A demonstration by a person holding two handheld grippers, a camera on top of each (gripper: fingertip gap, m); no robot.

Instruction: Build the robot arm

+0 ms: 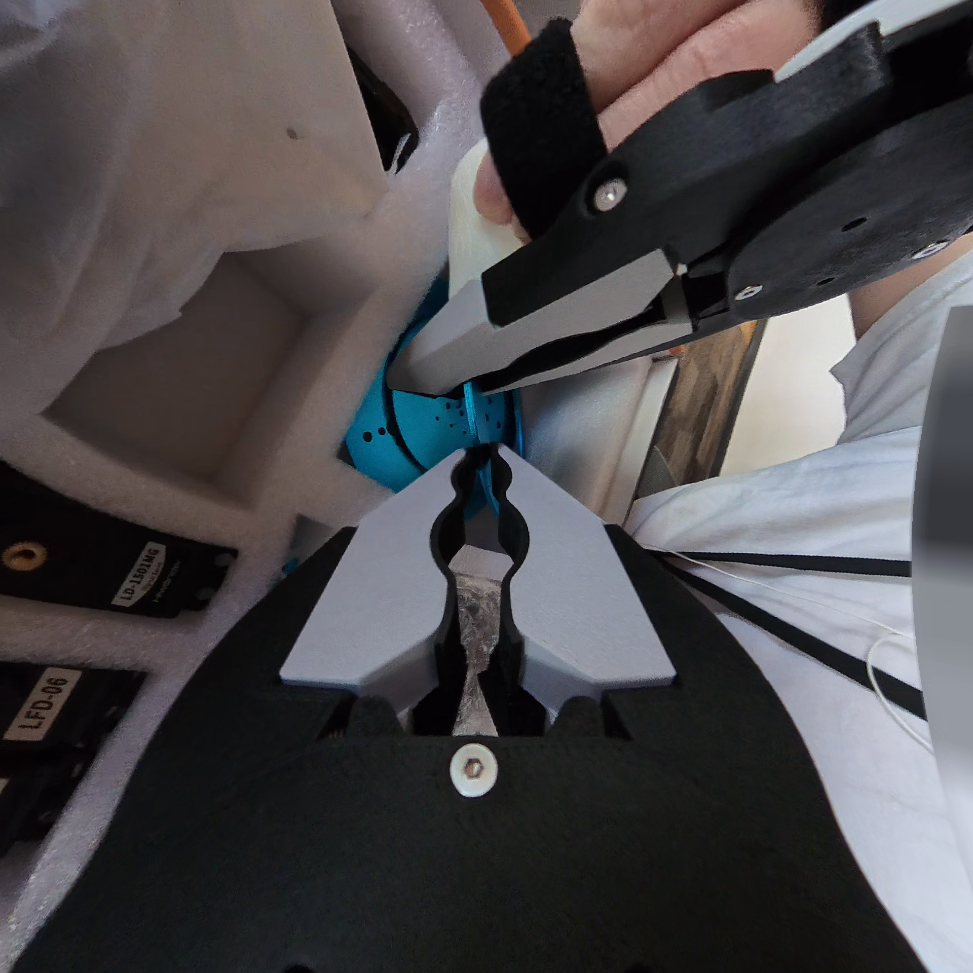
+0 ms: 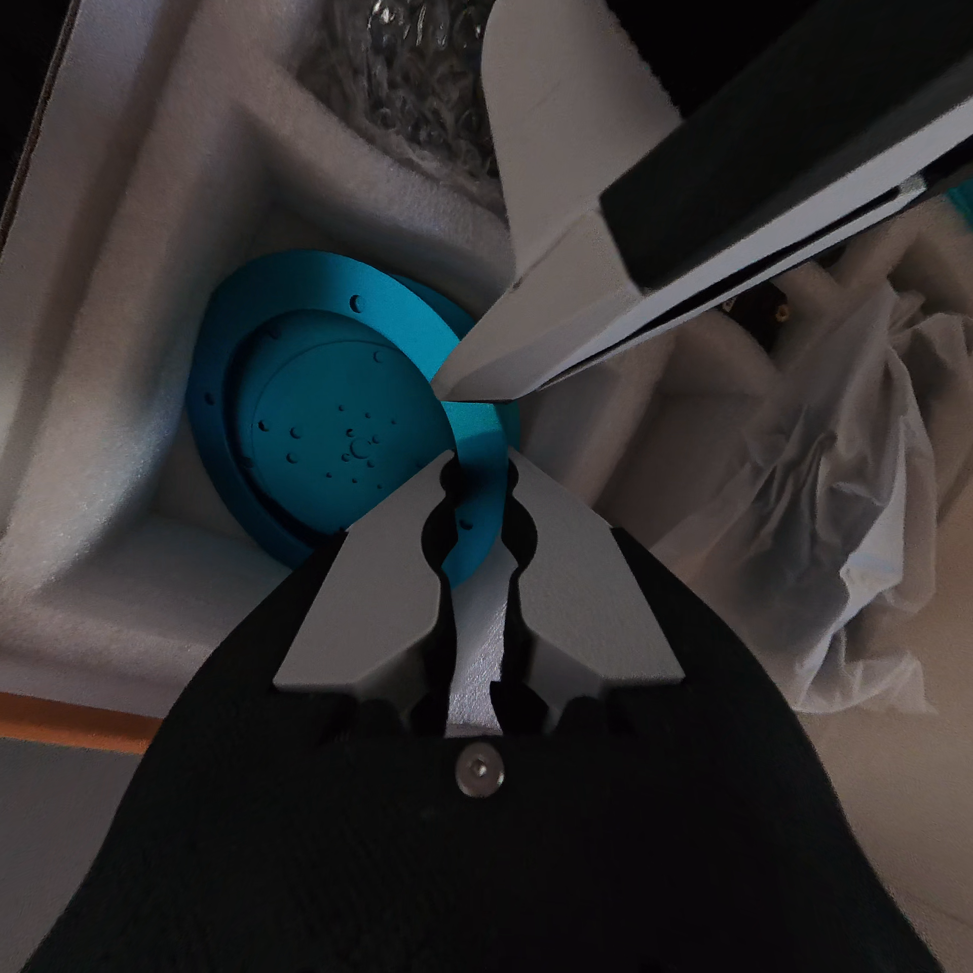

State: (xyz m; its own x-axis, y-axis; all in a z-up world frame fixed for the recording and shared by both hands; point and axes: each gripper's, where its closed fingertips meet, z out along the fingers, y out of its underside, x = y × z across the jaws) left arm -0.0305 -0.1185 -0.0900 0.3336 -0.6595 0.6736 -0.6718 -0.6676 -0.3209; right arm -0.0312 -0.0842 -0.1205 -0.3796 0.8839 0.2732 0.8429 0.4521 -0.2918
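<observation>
Left hand-held gripper (image 1: 480, 452): nearest in the left wrist view, grey fingers almost closed, tips pinching the thin edge of a blue plate
Right hand-held gripper (image 2: 480, 459): nearest in the right wrist view, fingers nearly closed on the rim of the same plate; in the left wrist view it comes in from the upper right
Blue plate (image 2: 337, 421): a flat round metal disc with a raised centre and many small holes, standing on edge, partly inside a foam pocket; its flat face turns toward the left of the right wrist view, and the left wrist view sees it edge-on
White foam tray (image 1: 158, 368): surrounds the plate, with a square empty recess beside it
Black servo blocks (image 1: 105, 568): lie in foam slots farther left
Person's hand (image 1: 658, 68): grips the right tool, farthest back
</observation>
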